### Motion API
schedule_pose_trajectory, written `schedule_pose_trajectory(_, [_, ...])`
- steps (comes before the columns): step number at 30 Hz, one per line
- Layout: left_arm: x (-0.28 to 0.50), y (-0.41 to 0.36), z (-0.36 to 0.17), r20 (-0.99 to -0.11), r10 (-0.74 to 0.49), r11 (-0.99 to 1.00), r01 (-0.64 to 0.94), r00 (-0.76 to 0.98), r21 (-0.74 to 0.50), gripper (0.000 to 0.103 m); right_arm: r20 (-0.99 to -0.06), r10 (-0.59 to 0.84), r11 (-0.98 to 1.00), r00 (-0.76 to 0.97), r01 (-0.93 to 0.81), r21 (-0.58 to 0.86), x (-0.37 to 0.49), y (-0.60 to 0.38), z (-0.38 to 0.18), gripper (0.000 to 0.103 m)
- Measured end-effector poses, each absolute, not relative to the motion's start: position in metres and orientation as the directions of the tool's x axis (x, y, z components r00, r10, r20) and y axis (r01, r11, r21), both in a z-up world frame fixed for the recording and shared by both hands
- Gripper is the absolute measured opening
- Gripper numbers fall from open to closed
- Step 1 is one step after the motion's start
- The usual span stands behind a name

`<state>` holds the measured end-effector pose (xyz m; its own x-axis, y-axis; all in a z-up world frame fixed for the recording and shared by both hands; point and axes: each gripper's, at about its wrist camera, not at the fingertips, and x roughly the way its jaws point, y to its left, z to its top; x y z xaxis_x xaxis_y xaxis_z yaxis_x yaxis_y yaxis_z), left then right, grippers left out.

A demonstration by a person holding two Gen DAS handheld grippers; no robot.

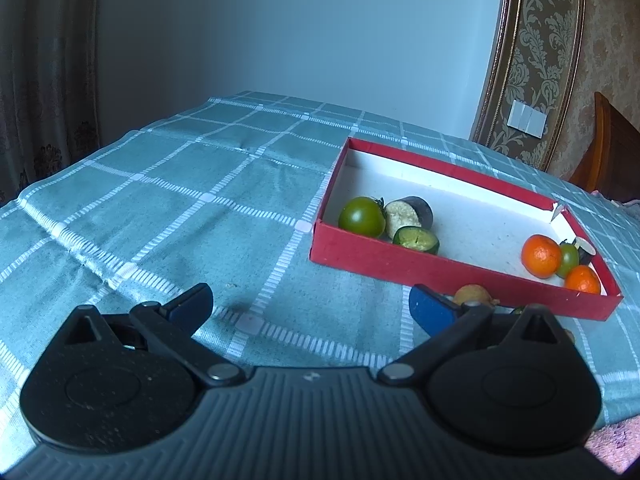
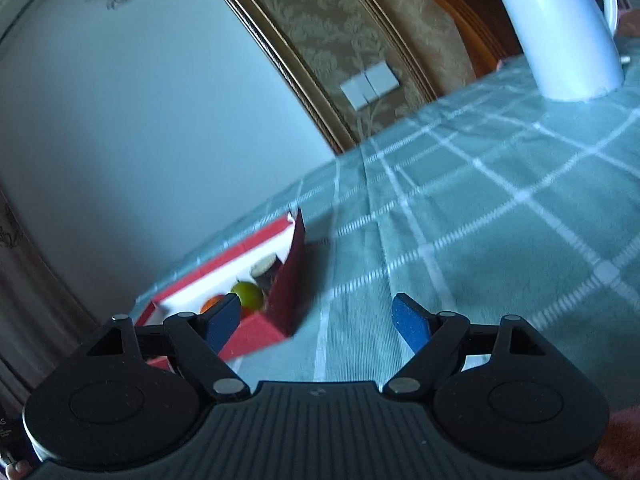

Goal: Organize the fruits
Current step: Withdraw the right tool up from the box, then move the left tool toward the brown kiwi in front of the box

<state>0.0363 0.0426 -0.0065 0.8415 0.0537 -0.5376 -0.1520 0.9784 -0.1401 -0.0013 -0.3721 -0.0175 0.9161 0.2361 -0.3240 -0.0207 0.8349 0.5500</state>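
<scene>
Red box (image 1: 440, 270) sits at two o'clock of the left gripper (image 1: 310, 306), both grippers spread and empty, so the tan fruit (image 1: 474, 294) just outside its near wall wants a gentle, centred pinch before lifting in

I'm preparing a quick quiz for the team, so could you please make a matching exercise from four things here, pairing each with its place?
Things:
1. green tomato
2. big orange
3. yellowish fruit
4. kettle

Places:
A. on the cloth outside the red box, by its near wall
B. in the box's left end, beside the eggplant piece
C. far across the cloth, away from the box
D. in the box's right end, next to a smaller orange

Pairs: 1-B, 2-D, 3-A, 4-C
</scene>
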Motion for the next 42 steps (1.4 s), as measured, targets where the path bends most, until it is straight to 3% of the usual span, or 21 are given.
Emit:
schedule_pose_trajectory(4, [0.038, 0.04, -0.007, -0.548, 0.022, 0.985, -0.113, 0.836, -0.134, 0.103, -0.342, 0.262, 0.864, 0.902, -0.062, 0.499, 0.0, -0.361, -0.017, 0.083])
schedule_pose_trajectory(18, [0.029, -0.038, 0.001, -0.514, 0.003, 0.995, 0.049, 0.858, 0.087, 0.103, -0.33, 0.279, 0.855, 0.902, -0.077, 0.512, -0.003, -0.361, -0.016, 0.083])
schedule_pose_trajectory(42, [0.072, -0.042, -0.015, -0.619, 0.029, 0.999, 0.003, 0.785, 0.05, 0.103, -0.332, 0.297, 0.851, 0.895, -0.091, 0.517, -0.003, -0.362, -0.016, 0.083])
